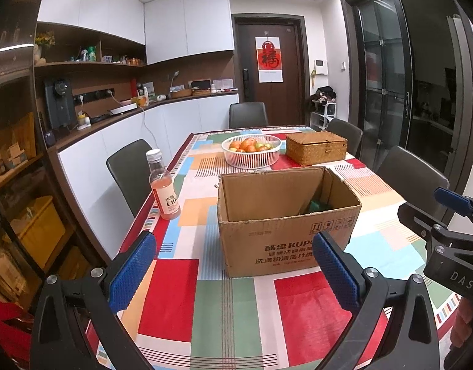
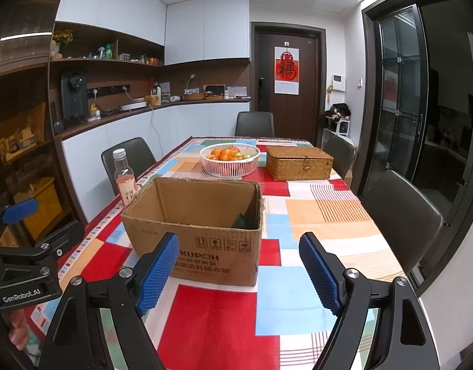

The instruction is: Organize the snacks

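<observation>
Both claws are released and grasp nothing: left gripper [image 1: 233,265], right gripper [image 2: 239,271]. The bottle [image 1: 163,185] stands upright near the table's [image 1: 211,302] left edge, beside the cardboard box [image 1: 285,215]. Risk: a glancing finger contact may tip the tall bottle off that edge.

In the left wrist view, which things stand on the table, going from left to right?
Drink bottle → cardboard box → woven basket with lid. The fruit basket is left out, because it sits behind the box and overlaps it in the order.
</observation>
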`<action>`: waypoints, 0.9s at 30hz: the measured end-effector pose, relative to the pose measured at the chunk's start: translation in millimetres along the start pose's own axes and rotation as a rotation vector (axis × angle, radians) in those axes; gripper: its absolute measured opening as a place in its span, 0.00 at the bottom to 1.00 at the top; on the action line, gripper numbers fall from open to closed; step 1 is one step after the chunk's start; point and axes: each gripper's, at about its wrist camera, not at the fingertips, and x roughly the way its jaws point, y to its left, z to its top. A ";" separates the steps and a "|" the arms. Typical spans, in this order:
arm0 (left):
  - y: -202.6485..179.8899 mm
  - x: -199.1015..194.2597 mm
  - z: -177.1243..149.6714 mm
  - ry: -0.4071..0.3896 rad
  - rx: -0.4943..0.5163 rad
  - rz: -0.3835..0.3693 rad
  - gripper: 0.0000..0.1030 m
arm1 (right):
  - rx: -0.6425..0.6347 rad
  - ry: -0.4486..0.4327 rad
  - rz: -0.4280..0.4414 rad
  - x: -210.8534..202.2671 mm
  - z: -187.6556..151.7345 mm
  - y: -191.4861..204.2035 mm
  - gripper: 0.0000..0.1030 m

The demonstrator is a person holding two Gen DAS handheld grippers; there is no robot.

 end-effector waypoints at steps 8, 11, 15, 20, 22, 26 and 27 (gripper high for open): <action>1.5 -4.0 -1.6 -0.014 -0.003 0.009 1.00 | 0.003 -0.009 0.002 -3.6 -2.7 0.8 0.78; 1.8 -4.4 -2.1 -0.013 -0.006 0.012 1.00 | 0.002 -0.009 0.002 -4.2 -3.5 1.1 0.78; 1.9 -3.6 -2.8 -0.009 -0.008 0.013 1.00 | 0.005 -0.007 0.006 -4.8 -5.6 1.0 0.78; 2.0 -3.5 -4.7 -0.004 -0.011 0.017 1.00 | 0.007 -0.002 0.008 -5.2 -7.3 0.9 0.78; 2.5 -3.1 -5.3 -0.001 -0.014 0.017 1.00 | 0.007 0.000 0.009 -4.8 -7.4 0.8 0.78; 3.1 -3.1 -6.1 -0.002 -0.014 0.017 1.00 | 0.006 0.001 0.010 -4.9 -7.6 1.3 0.78; 3.2 -3.0 -6.5 -0.002 -0.014 0.017 1.00 | 0.006 0.002 0.009 -4.7 -7.6 1.4 0.78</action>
